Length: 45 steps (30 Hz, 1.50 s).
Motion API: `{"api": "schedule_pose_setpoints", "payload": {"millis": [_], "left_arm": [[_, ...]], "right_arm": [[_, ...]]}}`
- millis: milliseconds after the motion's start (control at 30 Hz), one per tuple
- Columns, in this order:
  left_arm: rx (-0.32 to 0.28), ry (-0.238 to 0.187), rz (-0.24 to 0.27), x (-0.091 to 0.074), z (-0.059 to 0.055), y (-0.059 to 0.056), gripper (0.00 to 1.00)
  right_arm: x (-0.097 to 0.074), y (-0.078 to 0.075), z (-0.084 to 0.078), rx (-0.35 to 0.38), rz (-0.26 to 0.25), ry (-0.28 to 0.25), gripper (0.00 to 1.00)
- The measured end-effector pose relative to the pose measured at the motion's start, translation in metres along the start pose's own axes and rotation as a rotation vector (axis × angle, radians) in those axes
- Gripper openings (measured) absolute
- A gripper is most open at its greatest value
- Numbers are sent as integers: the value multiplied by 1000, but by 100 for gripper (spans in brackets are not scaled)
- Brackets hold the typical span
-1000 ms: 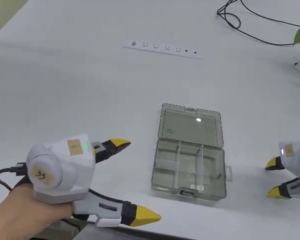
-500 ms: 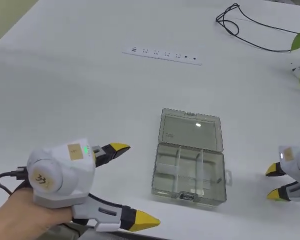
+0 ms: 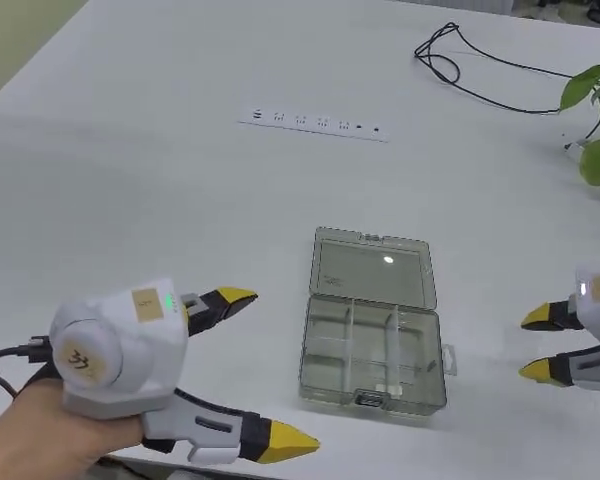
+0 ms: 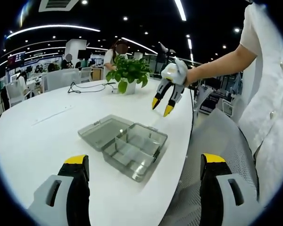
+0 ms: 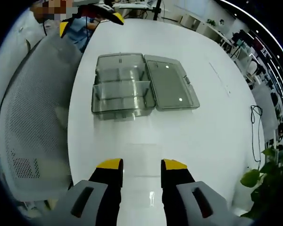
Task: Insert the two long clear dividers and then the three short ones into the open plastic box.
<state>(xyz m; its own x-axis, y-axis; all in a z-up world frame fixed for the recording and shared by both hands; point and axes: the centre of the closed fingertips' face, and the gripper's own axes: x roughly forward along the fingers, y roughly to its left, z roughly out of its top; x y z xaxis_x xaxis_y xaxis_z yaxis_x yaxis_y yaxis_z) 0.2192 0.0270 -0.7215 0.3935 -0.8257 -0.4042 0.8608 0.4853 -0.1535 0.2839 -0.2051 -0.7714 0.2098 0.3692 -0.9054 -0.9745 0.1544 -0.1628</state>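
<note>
My left gripper (image 3: 265,370) is spread wide and empty, left of the open plastic box (image 3: 325,385). My right gripper (image 3: 538,345) is parted less, also empty, well right of it. The box sits on the white table (image 3: 130,180) with its lid (image 3: 370,270) laid flat back. Clear dividers (image 3: 392,345) stand inside; I can't tell how many.

You are holding the left gripper (image 3: 263,368), jaws spread wide, and the right gripper (image 3: 535,345), jaws apart, either side of the open plastic box (image 3: 372,272)
</note>
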Motion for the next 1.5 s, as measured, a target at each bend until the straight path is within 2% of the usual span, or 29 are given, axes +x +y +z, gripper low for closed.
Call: {"api": "schedule_pose_setpoints", "payload": {"millis": [100, 167, 233, 267, 300, 433, 567, 733, 867, 933, 967, 1033, 1067, 1167, 1200, 1367, 1433, 1500], "left_arm": [[5, -3, -5, 1, 6, -1, 100], [11, -3, -6, 2, 10, -1, 100], [9, -8, -6, 3, 15, -1, 100], [4, -13, -7, 4, 17, -1, 100], [0, -20, -9, 5, 20, -1, 100], [-20, -41, -14, 8, 35, -3, 99], [-56, -67, -28, 12, 50, -5, 97], [-130, -99, -47, 17, 65, -10, 94], [-210, -133, -69, 21, 76, -15, 89], [-269, -149, -83, 24, 82, -17, 86], [-293, -169, -89, 25, 87, -19, 84], [-328, -169, -94, 26, 90, -20, 81], [-368, -169, -98, 28, 91, -21, 78], [-411, -188, -113, 30, 97, -23, 72], [-450, -181, -132, 32, 97, -27, 69], [-549, -161, -171, 40, 98, -37, 60], [-581, -179, -186, 43, 102, -40, 56], [-616, -187, -205, 45, 104, -44, 47]], "right_arm": [[-15, 4, 23, 0, -23, -44, 32], [-16, -2, 30, -4, -40, -67, 32], [-26, 3, 45, -17, -55, -84, 32], [-24, -2, 42, -23, -60, -90, 33], [-27, -2, 47, -35, -70, -98, 32], [-47, 6, 80, -62, -101, -134, 33], [-57, 13, 101, -95, -120, -156, 33], [-63, 23, 120, -144, -138, -164, 33], [-66, 32, 132, -179, -145, -163, 33], [-67, 36, 135, -194, -148, -158, 33], [-67, 37, 137, -206, -153, -153, 33], [-69, 40, 142, -214, -160, -150, 33], [-69, 41, 143, -216, -161, -150, 32], [-70, 44, 148, -231, -168, -148, 32], [-71, 45, 151, -237, -171, -147, 32], [-73, 52, 162, -249, -172, -154, 32], [-73, 55, 165, -261, -172, -150, 32], [-74, 58, 169, -269, -172, -151, 32]]}}
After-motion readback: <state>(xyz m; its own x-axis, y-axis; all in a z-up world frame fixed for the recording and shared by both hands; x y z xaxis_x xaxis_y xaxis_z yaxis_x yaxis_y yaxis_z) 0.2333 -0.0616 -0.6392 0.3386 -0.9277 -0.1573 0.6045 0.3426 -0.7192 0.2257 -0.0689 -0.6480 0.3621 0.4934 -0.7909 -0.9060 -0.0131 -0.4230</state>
